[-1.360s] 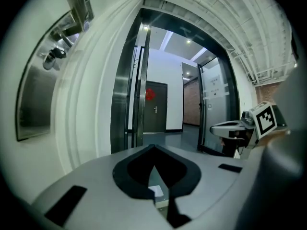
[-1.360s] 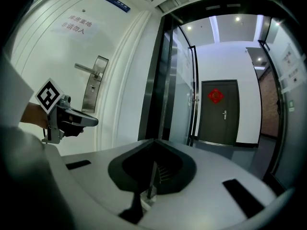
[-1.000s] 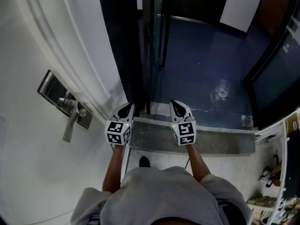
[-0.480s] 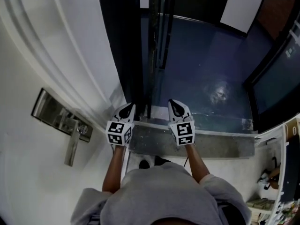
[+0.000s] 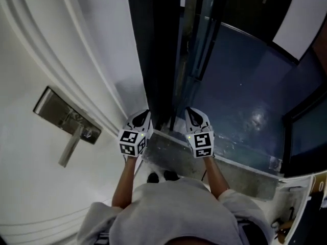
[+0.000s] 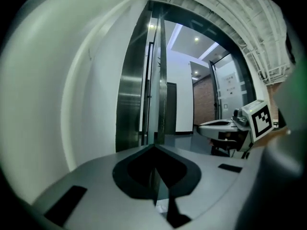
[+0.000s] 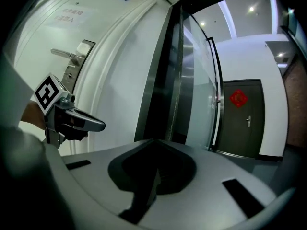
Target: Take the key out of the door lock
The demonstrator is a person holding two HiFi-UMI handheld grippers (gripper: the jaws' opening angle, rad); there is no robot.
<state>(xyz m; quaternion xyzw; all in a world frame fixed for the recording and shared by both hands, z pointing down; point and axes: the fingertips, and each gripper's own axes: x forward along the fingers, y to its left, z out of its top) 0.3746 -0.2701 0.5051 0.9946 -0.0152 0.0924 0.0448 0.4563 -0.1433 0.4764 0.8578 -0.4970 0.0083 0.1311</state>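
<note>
A metal lock plate (image 5: 64, 115) with a lever handle (image 5: 69, 149) sits on the white door (image 5: 46, 188) at the left; the same plate (image 7: 72, 68) and handle show far off in the right gripper view. No key can be made out at this size. My left gripper (image 5: 145, 113) and right gripper (image 5: 189, 111) hang side by side in front of the person, to the right of the lock and well clear of it. In their own views the left gripper (image 6: 156, 147) and the right gripper (image 7: 154, 142) each have jaws meeting at the tip, shut on nothing.
A dark door-frame post (image 5: 158, 50) stands just ahead of the grippers, with a glass door and its long bar handle (image 5: 199, 55) behind it. Beyond lie a stone threshold (image 5: 173, 157) and a dark glossy floor (image 5: 245, 86). A dark door with a red ornament (image 7: 242, 114) closes the far hallway.
The head view has swung, so the dark frame post now stands nearer the picture's middle. Both grippers have moved together across the doorway, still side by side and shut.
</note>
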